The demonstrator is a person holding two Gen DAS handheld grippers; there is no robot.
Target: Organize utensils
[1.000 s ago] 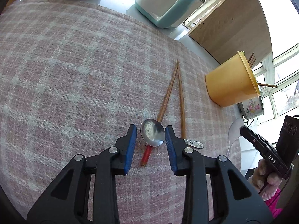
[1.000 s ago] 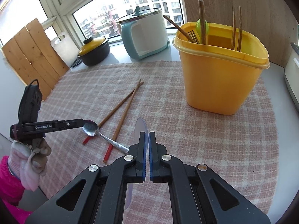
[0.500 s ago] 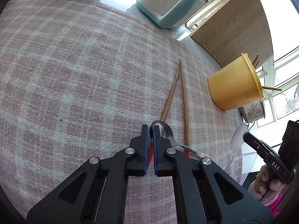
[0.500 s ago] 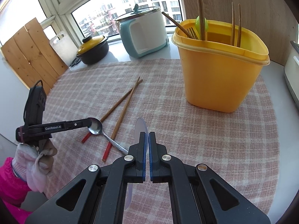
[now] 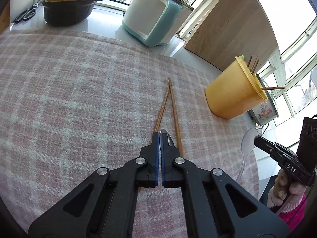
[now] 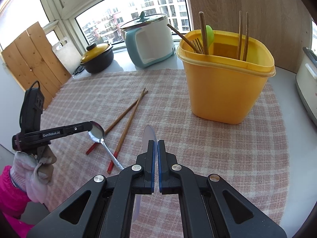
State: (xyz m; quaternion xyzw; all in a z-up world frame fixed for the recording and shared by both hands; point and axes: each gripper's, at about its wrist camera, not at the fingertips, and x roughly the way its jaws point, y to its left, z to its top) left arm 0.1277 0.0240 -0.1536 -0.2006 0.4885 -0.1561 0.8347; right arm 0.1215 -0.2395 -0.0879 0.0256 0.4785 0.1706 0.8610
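two claws are each pinched on a spoon: our left claw (image 5: 160,136) grips the metal spoon (image 6: 97,132) by its bowl, handle trailing to the surface, so we lift it steadily. our right claw (image 6: 155,144) holds the clear spoon (image 6: 149,133); the yellow bin (image 6: 225,91) stands far right.

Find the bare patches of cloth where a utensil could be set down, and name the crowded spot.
Free: the checked cloth between the right gripper and the yellow container, and the wide stretch left of the chopsticks toward the dark pot. Crowded: around the chopsticks' red ends, where the left gripper holds the metal spoon.
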